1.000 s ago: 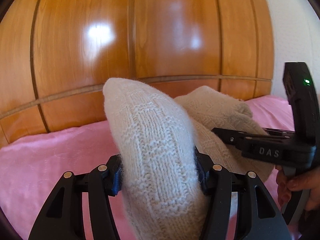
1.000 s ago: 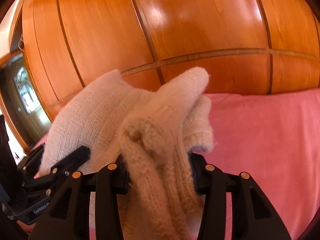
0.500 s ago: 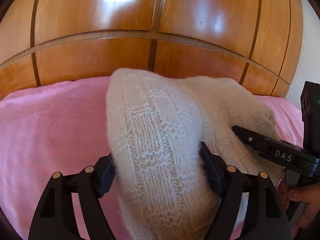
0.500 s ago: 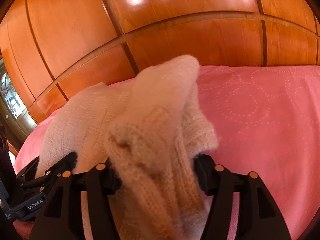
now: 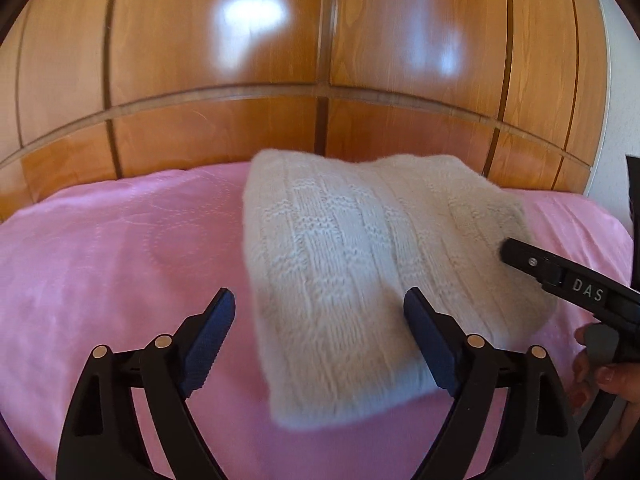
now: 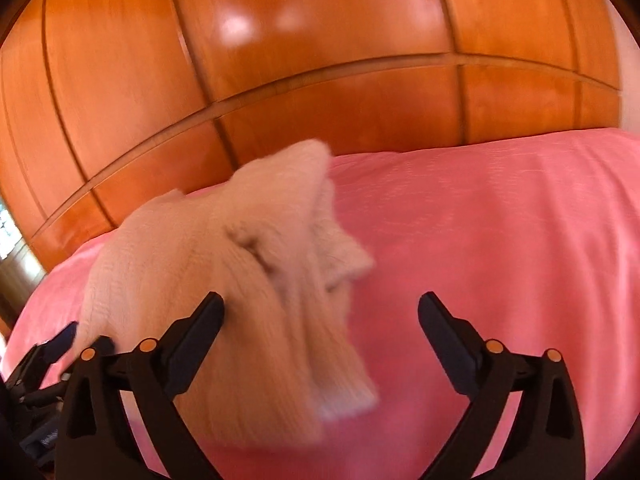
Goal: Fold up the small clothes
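Note:
A cream knitted garment (image 5: 360, 264) lies folded on the pink bedspread (image 5: 120, 264). It also shows in the right wrist view (image 6: 240, 288), bunched and blurred. My left gripper (image 5: 320, 336) is open, its fingers on either side of the garment's near end without pinching it. My right gripper (image 6: 320, 336) is open, with the garment's near edge between and left of its fingers. The right gripper's finger also shows at the right of the left wrist view (image 5: 560, 276), against the garment's right side.
A glossy wooden headboard (image 5: 320, 60) rises behind the bed. The pink bedspread (image 6: 500, 240) stretches bare to the right of the garment. A white wall (image 5: 624, 100) shows at far right. The left gripper shows at the lower left of the right wrist view (image 6: 44, 360).
Both grippers have opened and let go of the garment. It has dropped from being held up and now lies on the bedspread.

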Demonstrator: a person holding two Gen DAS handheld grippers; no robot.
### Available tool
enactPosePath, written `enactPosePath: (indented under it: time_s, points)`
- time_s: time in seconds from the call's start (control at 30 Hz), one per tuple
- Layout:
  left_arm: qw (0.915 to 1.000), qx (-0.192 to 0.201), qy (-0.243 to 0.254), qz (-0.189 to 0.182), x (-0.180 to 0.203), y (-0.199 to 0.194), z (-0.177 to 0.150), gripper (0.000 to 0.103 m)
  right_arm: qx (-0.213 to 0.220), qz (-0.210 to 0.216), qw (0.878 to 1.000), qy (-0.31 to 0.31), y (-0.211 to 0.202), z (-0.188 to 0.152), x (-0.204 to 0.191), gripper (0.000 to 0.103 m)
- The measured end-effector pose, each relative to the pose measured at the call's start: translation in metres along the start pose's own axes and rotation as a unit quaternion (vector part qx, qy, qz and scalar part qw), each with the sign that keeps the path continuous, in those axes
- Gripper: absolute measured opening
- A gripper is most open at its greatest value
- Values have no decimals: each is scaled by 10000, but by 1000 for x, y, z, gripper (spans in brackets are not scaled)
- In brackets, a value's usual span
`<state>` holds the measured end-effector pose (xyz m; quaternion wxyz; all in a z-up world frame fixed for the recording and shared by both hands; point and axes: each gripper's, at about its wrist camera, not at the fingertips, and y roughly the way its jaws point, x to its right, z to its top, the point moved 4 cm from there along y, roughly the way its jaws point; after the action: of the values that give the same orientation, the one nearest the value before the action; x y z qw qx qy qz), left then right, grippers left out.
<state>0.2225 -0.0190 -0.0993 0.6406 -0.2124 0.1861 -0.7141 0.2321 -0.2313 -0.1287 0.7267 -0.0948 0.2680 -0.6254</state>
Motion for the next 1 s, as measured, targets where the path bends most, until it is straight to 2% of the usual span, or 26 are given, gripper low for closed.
enactPosePath:
  time_s: [0.07, 0.13, 0.23, 0.37, 0.6, 0.83, 0.93, 1.0]
  points:
    - [10000, 29, -39, 58, -1, -5, -2, 85, 4, -383, 9992, 91, -7, -5, 8, 100]
    - [9999, -99, -50, 118, -2, -1, -4, 85, -245, -827, 9962, 114, -2, -9, 15, 100]
    - [9993, -330, -13, 169, -1, 9, -6, 88, -573, -1127, 9919, 74, 11, -13, 19, 101]
    - [9993, -294, 24, 237, 1, 6, -9, 88, -467, -1372, 9893, -167, 8, -11, 12, 101]
    - [9990, -86, 176, 413, 6, -4, -10, 88, -293, -1410, 9894, -202, 2, -9, 11, 101]
    - [9990, 18, 26, 436, 0, -15, -12, 88, -6, -1364, 9904, -229, -13, -8, 6, 101]
    - [9980, 300, -4, 554, -1, -31, -12, 89, 47, -1384, 9902, -203, -20, -10, 7, 101]
    - [9969, 464, -16, 631, 0, -42, -13, 94, 92, -1404, 9899, -189, -25, -13, 7, 101]
